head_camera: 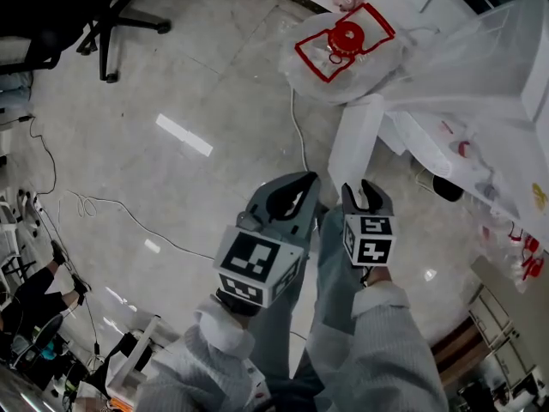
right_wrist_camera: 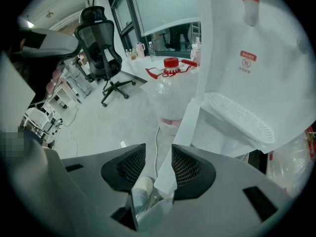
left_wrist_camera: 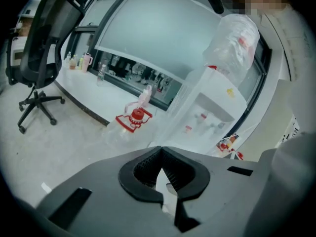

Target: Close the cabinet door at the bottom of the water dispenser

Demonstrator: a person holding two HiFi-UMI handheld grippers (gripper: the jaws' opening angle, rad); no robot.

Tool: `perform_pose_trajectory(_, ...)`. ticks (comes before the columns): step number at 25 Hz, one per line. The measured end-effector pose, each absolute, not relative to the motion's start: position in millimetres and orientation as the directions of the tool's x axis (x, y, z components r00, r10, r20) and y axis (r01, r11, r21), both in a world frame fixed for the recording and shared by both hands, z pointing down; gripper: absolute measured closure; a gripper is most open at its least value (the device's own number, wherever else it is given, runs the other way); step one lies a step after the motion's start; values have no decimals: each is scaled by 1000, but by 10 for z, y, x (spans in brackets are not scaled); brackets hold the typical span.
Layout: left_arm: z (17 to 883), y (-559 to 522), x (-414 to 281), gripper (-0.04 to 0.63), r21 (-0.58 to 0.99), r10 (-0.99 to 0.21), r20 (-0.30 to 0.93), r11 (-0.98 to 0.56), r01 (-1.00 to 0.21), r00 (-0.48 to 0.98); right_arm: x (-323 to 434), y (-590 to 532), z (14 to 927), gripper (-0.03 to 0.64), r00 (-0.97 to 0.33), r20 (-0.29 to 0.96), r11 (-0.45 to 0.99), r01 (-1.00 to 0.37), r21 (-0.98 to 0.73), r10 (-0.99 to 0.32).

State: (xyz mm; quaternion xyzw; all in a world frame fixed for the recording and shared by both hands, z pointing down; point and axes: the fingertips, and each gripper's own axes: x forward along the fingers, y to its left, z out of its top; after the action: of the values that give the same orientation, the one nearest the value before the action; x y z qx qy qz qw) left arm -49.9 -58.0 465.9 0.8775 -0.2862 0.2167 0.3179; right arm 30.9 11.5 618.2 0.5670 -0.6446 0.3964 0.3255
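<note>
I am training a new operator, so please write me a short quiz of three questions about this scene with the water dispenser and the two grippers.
1. True or false: the cabinet door of the water dispenser is fully closed.
2. What is on the floor near the dispenser? A. a large water bottle with a red cap; B. a metal bucket; C. a toolbox.
3. Which one has its jaws apart, the left gripper or the right gripper?
Key: 1 false, the door stands open. 2 A. 3 the right gripper; the left one's jaws meet at the tips.
</note>
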Motion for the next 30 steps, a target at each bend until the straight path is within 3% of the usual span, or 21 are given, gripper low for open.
perform_pose_trajectory(9, 5138, -551, -527, 586, 446, -314, 619, -615, -651, 720, 271, 288, 6747, 472, -72, 927, 44, -997, -60, -368)
perform_pose_trajectory(17, 5293, -527, -644, 586, 450, -297, 649, -593, -668, 701, 293, 362, 6981, 472, 46, 947, 129, -987, 92, -319)
perform_pose_trajectory(30, 5316, -538, -587, 586, 462, -270, 647, -605, -648, 713, 412, 466, 7034, 472, 115, 944, 196, -964, 182, -311)
